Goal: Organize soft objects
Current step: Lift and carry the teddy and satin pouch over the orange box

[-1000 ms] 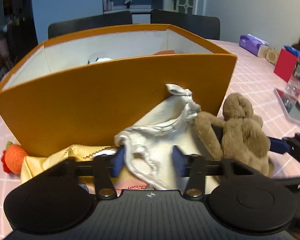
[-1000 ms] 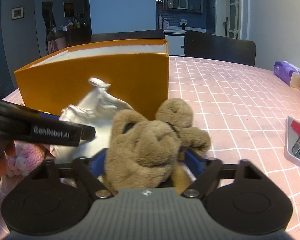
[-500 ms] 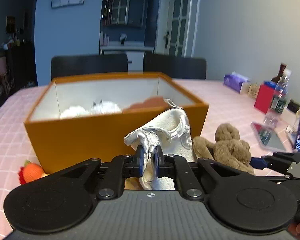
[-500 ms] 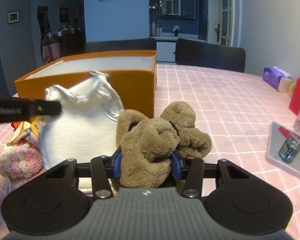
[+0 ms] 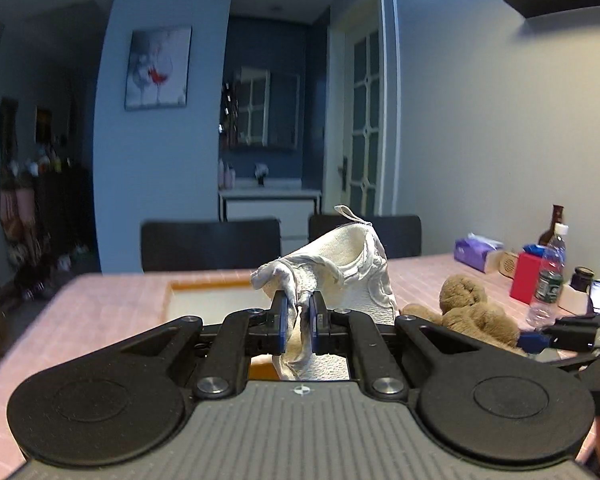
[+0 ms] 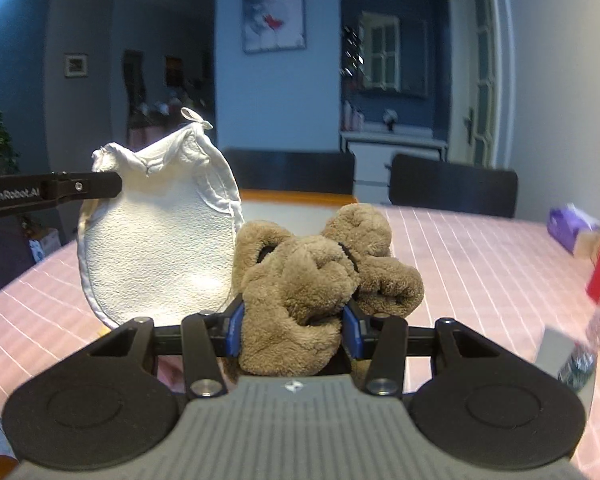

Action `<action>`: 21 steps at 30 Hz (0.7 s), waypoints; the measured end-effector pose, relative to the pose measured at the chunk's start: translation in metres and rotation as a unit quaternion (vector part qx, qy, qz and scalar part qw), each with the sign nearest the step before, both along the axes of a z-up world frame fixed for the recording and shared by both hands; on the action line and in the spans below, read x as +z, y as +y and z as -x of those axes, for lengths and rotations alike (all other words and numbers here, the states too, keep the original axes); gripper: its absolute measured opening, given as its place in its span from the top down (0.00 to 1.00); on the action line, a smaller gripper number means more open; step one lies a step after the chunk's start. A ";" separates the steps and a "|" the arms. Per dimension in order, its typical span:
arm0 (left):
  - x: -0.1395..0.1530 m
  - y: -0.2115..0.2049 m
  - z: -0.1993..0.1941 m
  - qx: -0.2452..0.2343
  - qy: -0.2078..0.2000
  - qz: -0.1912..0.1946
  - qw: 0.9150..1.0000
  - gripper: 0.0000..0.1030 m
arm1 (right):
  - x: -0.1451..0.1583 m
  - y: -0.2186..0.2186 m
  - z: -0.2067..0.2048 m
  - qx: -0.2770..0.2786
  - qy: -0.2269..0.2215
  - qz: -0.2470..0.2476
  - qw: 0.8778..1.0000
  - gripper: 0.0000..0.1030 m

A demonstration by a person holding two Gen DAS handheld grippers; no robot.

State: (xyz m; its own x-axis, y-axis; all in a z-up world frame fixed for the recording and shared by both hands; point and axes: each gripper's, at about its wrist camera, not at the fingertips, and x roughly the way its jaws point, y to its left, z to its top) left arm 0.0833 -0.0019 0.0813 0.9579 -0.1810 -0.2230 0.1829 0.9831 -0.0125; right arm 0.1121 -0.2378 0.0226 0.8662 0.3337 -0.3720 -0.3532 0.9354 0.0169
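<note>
My left gripper (image 5: 299,322) is shut on the edge of a white cloth mitt (image 5: 352,276) and holds it up in the air; the mitt also shows in the right wrist view (image 6: 160,236), hanging from the left gripper's finger (image 6: 80,188). My right gripper (image 6: 292,326) is shut on a brown plush toy (image 6: 312,276), lifted above the table; the toy also shows in the left wrist view (image 5: 472,308). The orange box (image 5: 204,300) lies below and ahead, with only its far rim and white inside showing.
A pink checked tablecloth (image 6: 480,264) covers the table. At the right stand a purple tissue pack (image 5: 476,254), a red box (image 5: 526,280), a water bottle (image 5: 548,276) and a brown bottle (image 5: 554,224). Two black chairs (image 5: 210,244) stand at the far side.
Both grippers closed on their objects and rose: the left lifted the white mitt, the right lifted the brown plush toy. The box dropped low in both views.
</note>
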 end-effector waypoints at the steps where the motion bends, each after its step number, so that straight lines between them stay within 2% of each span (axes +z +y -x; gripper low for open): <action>1: 0.004 0.001 -0.001 0.002 -0.008 -0.005 1.000 0.89 | 0.007 0.002 -0.001 0.005 -0.005 -0.004 1.000 0.54; 6: 0.027 0.001 -0.013 0.017 -0.048 -0.033 0.998 0.89 | 0.039 0.014 -0.014 0.026 -0.033 -0.008 0.999 0.54; 12: 0.045 0.001 -0.041 0.030 -0.068 -0.056 0.996 0.89 | 0.076 0.024 -0.046 0.056 -0.029 -0.012 0.998 0.54; 17: 0.050 0.002 -0.067 0.039 -0.060 -0.078 0.994 0.89 | 0.091 0.037 -0.081 0.066 -0.012 -0.001 0.998 0.54; 21: 0.046 0.001 -0.089 0.038 -0.038 -0.099 0.994 0.89 | 0.091 0.046 -0.109 0.074 0.004 0.020 0.997 0.54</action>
State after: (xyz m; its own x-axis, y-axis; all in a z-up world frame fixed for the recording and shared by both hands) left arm 0.1727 -0.0014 0.1278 0.9827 -0.0672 -0.1725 0.1006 0.9761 0.1928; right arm 0.2213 -0.1919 0.1139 0.8055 0.4420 -0.3948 -0.4868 0.8734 -0.0154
